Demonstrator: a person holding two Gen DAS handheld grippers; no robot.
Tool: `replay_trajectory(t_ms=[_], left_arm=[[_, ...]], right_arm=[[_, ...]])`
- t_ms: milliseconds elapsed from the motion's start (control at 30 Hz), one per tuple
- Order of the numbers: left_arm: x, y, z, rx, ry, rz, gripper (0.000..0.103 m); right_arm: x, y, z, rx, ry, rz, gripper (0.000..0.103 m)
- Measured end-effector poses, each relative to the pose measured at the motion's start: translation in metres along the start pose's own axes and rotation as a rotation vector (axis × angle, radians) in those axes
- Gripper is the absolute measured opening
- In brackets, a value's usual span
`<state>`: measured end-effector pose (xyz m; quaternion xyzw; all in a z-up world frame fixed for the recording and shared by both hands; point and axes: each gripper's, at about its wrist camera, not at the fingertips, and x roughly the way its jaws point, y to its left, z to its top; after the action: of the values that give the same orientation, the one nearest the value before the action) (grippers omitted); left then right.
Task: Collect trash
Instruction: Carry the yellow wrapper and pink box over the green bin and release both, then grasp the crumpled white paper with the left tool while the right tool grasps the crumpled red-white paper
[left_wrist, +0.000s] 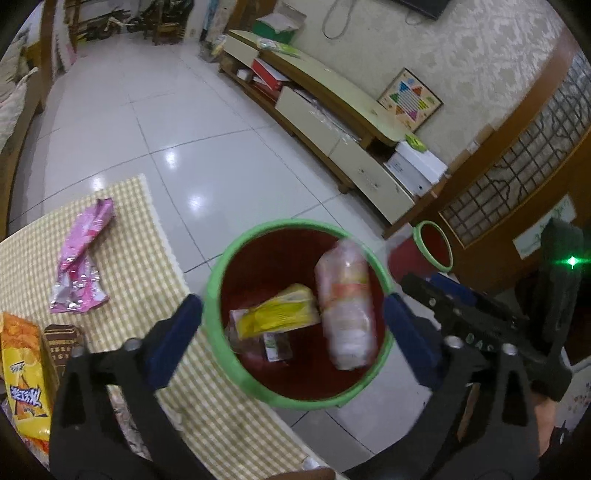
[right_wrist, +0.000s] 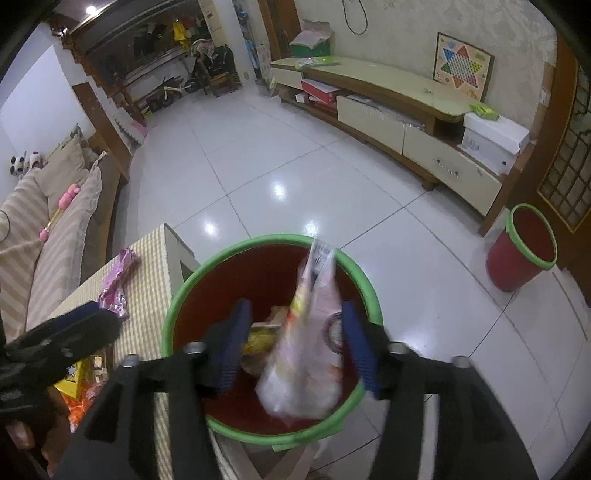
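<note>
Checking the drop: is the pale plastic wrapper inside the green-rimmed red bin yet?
In. The blurred pale plastic wrapper lies within the green-rimmed red bin, beside a yellow packet.

Red bin (left_wrist: 299, 400) with green rim: its mouth lies open from above, partly filled by a pale wrapper (left_wrist: 345, 310) and yellow packet (left_wrist: 277, 314). Left of the bin the tabletop (left_wrist: 155, 258) crowds its rim; right, bare floor (right_wrist: 443, 295).

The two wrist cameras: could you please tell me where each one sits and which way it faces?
Left wrist: on the left gripper, angled down into the bin; its open fingers and the right gripper show.
Right wrist: on the right gripper, looking down into the bin; a clear bag drops between its open fingers.
Shared: bin, pink wrapper, checked tablecloth, spare bin.
</note>
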<state>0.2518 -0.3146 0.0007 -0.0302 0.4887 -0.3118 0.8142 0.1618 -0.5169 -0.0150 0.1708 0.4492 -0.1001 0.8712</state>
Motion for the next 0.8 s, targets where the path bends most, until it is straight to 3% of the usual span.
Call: replay_trajectory(t_ms=[133, 333, 500, 800], left_arm=[[-0.013, 0.012, 0.002, -0.040, -0.021, 0.033, 0.097], [-0.039, 0.022, -0.003, -0.034, -0.055, 0.085, 0.098], [-0.069, 0.037, -0.021, -0.015, -0.086, 0.122, 0.098], [-0.136, 0.076, -0.065, -0.028, -0.155, 0.202, 0.098]], right_arm=[[0.000, 0.004, -0.001, -0.011, -0.010, -0.007, 0.080], [0.000, 0.013, -0.001, -0.018, -0.018, 0.003, 0.087], [-0.002, 0.028, -0.006, -0.030, -0.012, 0.040, 0.088], [-0.007, 0.079, -0.026, -0.160, -0.007, 0.068, 0.088]])
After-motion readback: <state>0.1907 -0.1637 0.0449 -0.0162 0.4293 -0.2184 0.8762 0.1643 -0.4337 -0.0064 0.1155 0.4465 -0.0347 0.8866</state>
